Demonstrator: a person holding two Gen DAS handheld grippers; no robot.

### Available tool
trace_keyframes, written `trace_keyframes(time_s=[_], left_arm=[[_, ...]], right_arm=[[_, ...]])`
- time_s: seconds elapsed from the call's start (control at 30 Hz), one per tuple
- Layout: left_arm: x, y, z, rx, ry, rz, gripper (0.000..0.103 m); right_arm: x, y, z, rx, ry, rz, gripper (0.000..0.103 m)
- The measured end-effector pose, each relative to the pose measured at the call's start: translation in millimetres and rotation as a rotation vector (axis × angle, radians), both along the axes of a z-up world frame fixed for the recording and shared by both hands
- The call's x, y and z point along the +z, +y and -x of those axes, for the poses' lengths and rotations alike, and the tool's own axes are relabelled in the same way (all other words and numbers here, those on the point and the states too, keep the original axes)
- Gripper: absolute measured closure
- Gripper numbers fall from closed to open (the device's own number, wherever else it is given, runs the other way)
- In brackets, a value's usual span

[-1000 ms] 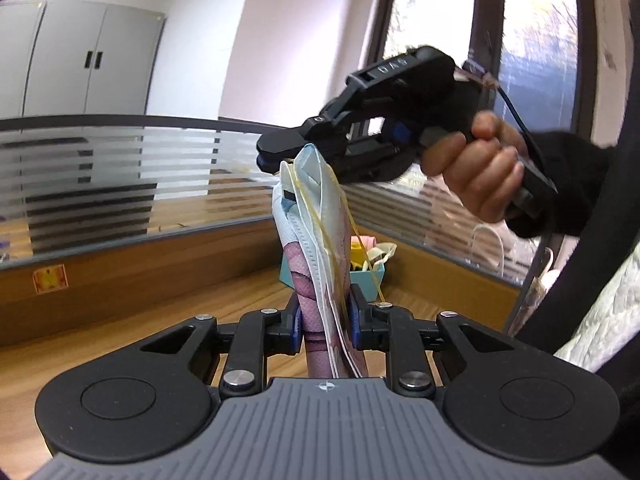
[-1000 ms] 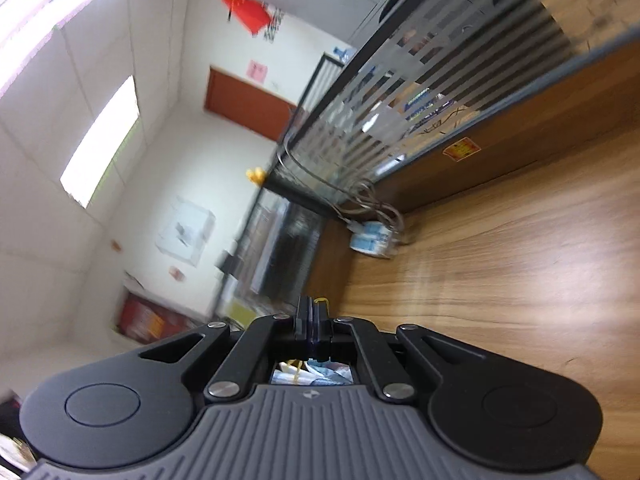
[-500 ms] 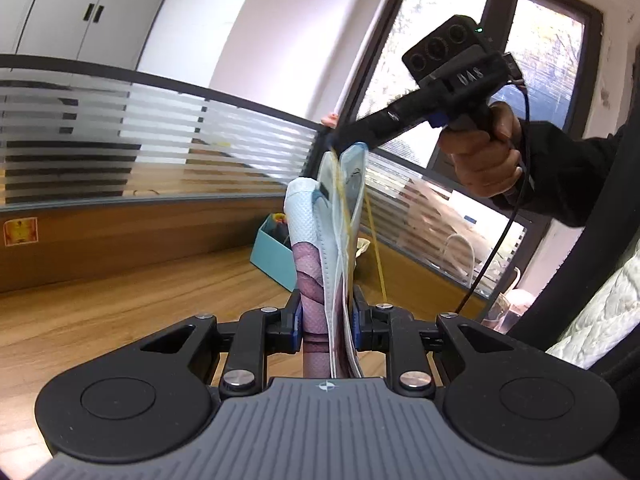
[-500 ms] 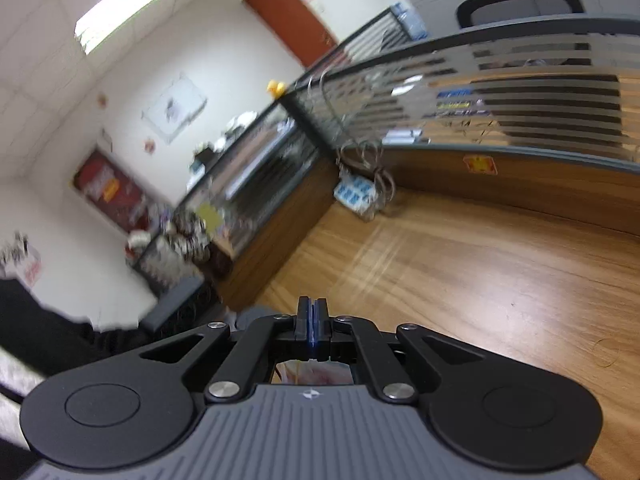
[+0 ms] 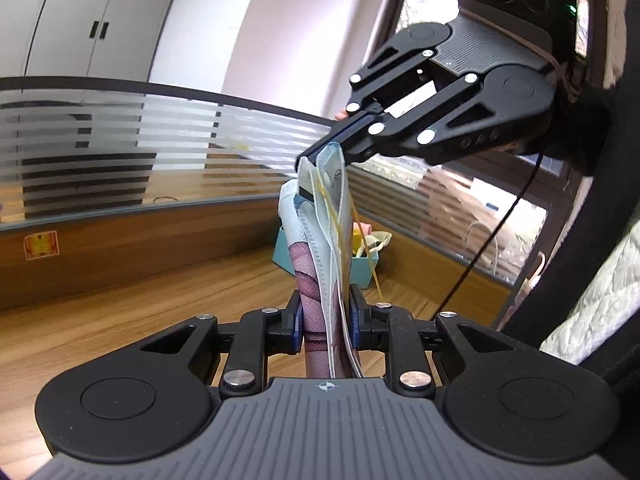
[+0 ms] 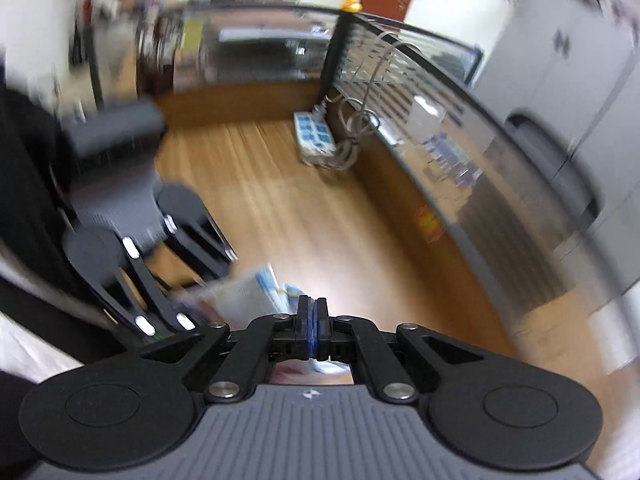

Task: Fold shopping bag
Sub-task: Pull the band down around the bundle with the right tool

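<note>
The folded shopping bag [image 5: 320,240] is pale blue and white with a mauve print and thin yellow handles. It stands upright above the wooden desk [image 5: 120,320]. My left gripper [image 5: 324,316] is shut on its lower part. My right gripper [image 5: 310,156] reaches in from the upper right, pointing down, its jaws shut on the bag's top edge. The right wrist view is blurred; my right gripper [image 6: 313,314] has its pads pressed together, with the bag [image 6: 260,284] just past them and the left gripper [image 6: 204,292] at the left.
A teal box [image 5: 286,256] holding small items stands on the desk behind the bag. A frosted striped glass partition [image 5: 120,152] rims the desk. A power strip [image 6: 314,138] with coiled cables lies in the far corner. A dark sleeve and white quilted fabric [image 5: 592,292] fill the right.
The right gripper has rolled over and swung nearer the left camera, staying at the bag's top. The left gripper has kept its grip and barely moved.
</note>
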State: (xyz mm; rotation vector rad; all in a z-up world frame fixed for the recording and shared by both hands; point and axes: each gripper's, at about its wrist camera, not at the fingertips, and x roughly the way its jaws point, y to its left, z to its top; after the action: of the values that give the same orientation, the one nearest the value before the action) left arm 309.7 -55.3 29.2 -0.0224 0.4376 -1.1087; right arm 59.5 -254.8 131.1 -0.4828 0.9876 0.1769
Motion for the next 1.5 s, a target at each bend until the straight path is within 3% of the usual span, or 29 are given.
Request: trace_keyframes(time_s=[0.07,0.17,0.77,0.87,1.0,1.23,1.5], left_arm=[[-0.1,-2.6,4.4,-0.012,-0.026,-0.013,0.08],[1.4,-8.9,9.2,-0.036,-0.068,-0.038,0.08],[9.4,-21.8,24.2,-0.11,-0.123,-0.066,0.081],[10.0,-20.2,22.6,-0.085,-0.125,-0.031,0.081],[7.2,-15.3,25.4,-0.039,-0.118,0.014,0.083],[2.7,-8.8,31.0,0.031,-0.135,0.054,0.086],[-3.8,-7.0,31.1,0.07,-0.145,0.079,0.088]], right_arm=[[-4.6,8.5,3.2,0.027,-0.013,0.104,0.103],[-3.5,7.9,3.5,0.015,-0.039,0.166,0.103],[-6.5,5.5,-12.7,0.0,-0.071,0.136,0.103],[-8.8,5.9,-17.4,0.0,-0.076,0.14,0.103],[-17.1,-2.7,-20.8,-0.02,-0.019,0.158,0.103],[-25.6,-30.6,-23.0,-0.094,0.109,0.095,0.103],[-30.7,-40.5,-19.7,-0.141,0.153,0.049,0.103]])
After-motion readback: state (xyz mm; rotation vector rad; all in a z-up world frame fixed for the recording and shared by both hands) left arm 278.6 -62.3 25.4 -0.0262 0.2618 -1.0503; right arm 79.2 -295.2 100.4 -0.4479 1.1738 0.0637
